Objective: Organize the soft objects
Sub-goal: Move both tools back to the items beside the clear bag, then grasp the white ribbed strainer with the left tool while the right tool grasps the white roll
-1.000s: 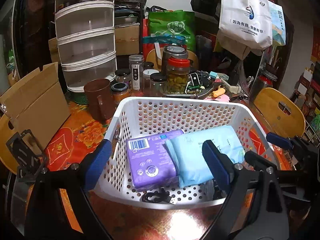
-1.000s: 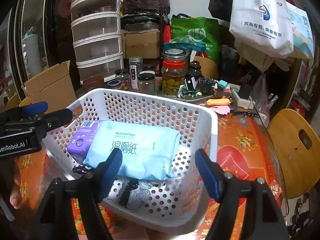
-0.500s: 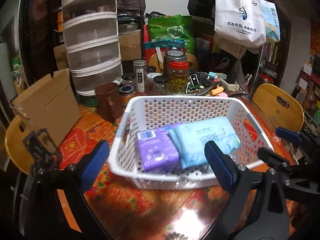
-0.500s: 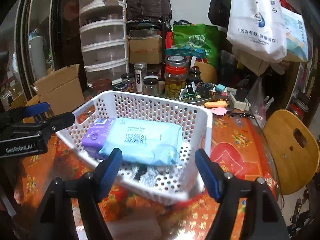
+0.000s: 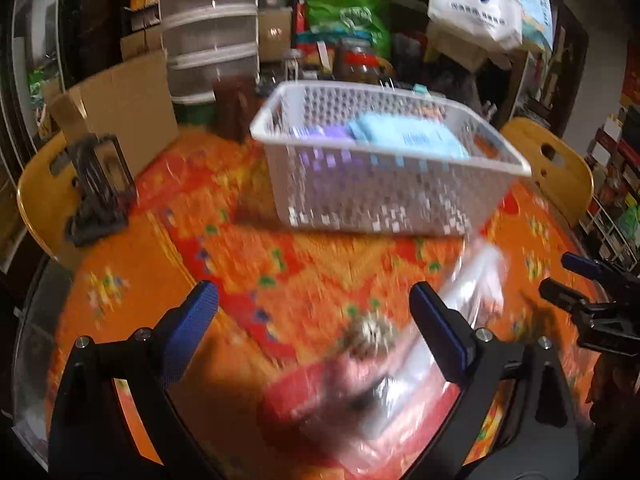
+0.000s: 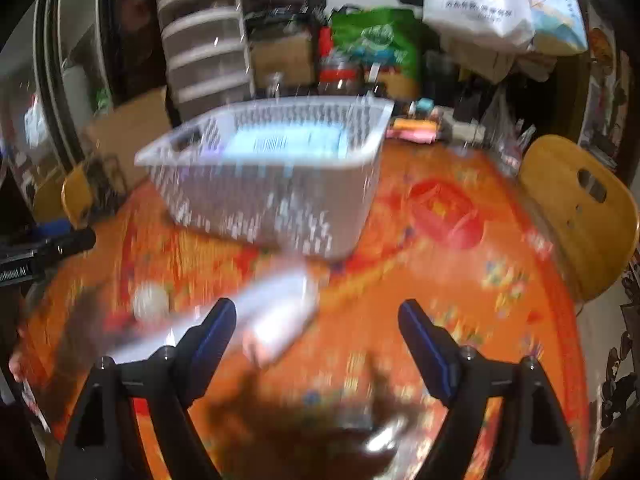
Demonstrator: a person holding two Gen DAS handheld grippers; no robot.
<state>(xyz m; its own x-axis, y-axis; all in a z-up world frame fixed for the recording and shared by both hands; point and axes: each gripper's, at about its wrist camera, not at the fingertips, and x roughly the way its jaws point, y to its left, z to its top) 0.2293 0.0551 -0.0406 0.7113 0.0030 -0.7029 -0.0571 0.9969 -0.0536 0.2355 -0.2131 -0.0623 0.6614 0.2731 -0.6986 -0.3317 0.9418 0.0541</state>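
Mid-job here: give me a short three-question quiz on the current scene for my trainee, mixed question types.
1. True or false: the white basket already holds a purple pack and a light blue pack.
2. Multiple choice: the left gripper is A) shut on a pack, B) open with nothing gripped, C) out of view.
3. Fill in: the clear plastic-wrapped package lies on the ____, outside the basket.

Key: 1 true. 2 B. 3 table: it rests on the orange tablecloth, nearer the cameras than the basket. The right gripper is open too; its jaws have just been opening with nothing pressed between them.
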